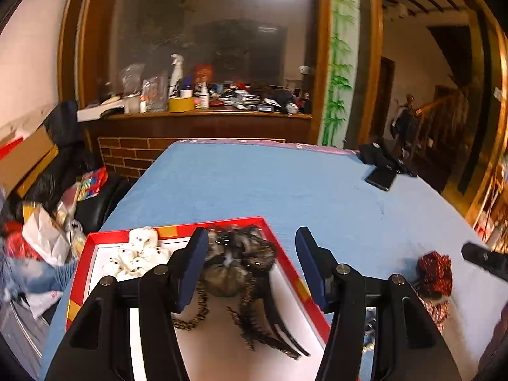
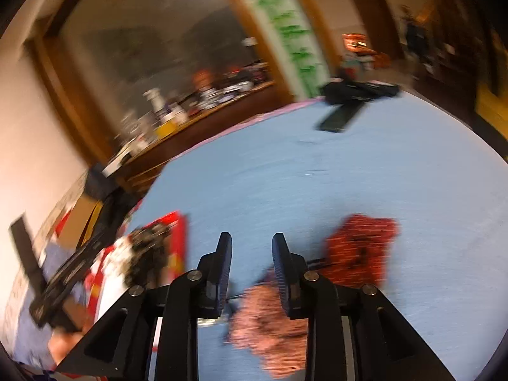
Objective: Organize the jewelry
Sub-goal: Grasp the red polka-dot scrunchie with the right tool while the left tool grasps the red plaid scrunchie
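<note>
- One red-rimmed tray [image 1: 287, 265] lies on the near left of the worktop [image 1: 254, 184], which has a blue cover.
- In the tray's far left corner sits a cluster of white scrunchies [image 1: 139, 254], about five; the count is unsure.
- One heap of dark brown hair ties [image 1: 241, 254] fills the tray's far right corner, with one dark claw clip [image 1: 270, 330] nearer, its long axis running near to far and slanting right.
- Two patterned scrunchies lie outside the tray on the right: a red one [image 2: 362, 244] farther off, a pink one [image 2: 270, 317] nearer, both blurred.
- The left hand-held gripper [image 1: 250, 254] hangs over the tray, jaws well apart and empty.
- The right hand-held gripper [image 2: 250, 260] is over the pink scrunchie, jaws parted, nothing clamped.
- A dark flat case [image 1: 379, 176] lies at the worktop's far right.
- Behind, a wooden shelf [image 1: 206, 114] holds bottles and clutter.
</note>
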A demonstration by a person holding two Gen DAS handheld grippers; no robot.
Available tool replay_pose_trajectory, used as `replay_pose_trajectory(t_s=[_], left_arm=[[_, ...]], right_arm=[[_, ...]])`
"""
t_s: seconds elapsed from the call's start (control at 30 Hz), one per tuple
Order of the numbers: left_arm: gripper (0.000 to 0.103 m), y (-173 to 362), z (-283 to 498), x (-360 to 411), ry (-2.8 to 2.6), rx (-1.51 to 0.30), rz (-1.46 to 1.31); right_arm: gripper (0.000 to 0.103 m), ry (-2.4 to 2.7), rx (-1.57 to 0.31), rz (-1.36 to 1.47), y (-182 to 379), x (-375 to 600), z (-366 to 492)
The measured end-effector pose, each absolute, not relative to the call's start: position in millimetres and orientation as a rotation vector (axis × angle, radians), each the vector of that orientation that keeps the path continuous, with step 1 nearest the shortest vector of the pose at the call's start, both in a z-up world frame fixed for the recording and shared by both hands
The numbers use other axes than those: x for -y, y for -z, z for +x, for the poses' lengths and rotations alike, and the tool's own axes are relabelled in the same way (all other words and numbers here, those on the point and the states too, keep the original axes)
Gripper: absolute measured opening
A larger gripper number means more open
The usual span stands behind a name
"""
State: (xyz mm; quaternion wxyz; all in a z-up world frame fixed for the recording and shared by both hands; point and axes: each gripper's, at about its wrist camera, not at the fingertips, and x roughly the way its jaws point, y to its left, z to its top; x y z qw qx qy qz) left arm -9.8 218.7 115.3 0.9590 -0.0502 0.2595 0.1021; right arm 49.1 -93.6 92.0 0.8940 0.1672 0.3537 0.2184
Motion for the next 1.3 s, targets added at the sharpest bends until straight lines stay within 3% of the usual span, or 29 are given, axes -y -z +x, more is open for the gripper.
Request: replay_pose_trajectory(t_s=[0.27, 0.33, 0.4, 0.73, 0.8, 0.93, 1.27, 1.3], left_arm=[[0.056, -113, -11, -156, 0.118, -0.657, -0.137], [0.056, -105, -7, -129, 0.224, -0.714, -0.139], [0.056, -97, -3, -106, 0.298, -0.752, -0.132], [0.054, -40, 32, -24, 0.321, -0.929, 0.066], [0.032, -31, 38, -18, 0.312, -0.949, 0.094], [0.009, -25, 45, -8, 0.298, -0.941, 0.131], [0.006, -64, 27, -50, 0.318, -0.733, -0.022], [0.006, -65, 25, -52, 0.315, -0.725, -0.018]], right_arm=[[0.03, -0.287, -0.835, 0.477, -54, 160, 87], [0.041, -0.283, -0.865, 0.521, -48, 168, 93], [0.045, -0.281, -0.878, 0.545, -45, 173, 91], [0.045, -0.285, -0.902, 0.574, -40, 176, 90], [0.045, -0.292, -0.902, 0.579, -40, 176, 91], [0.046, -0.287, -0.906, 0.568, -41, 174, 92], [0.045, -0.235, -0.965, 0.373, -31, 136, 109], [0.023, -0.227, -0.964, 0.319, -30, 127, 111]])
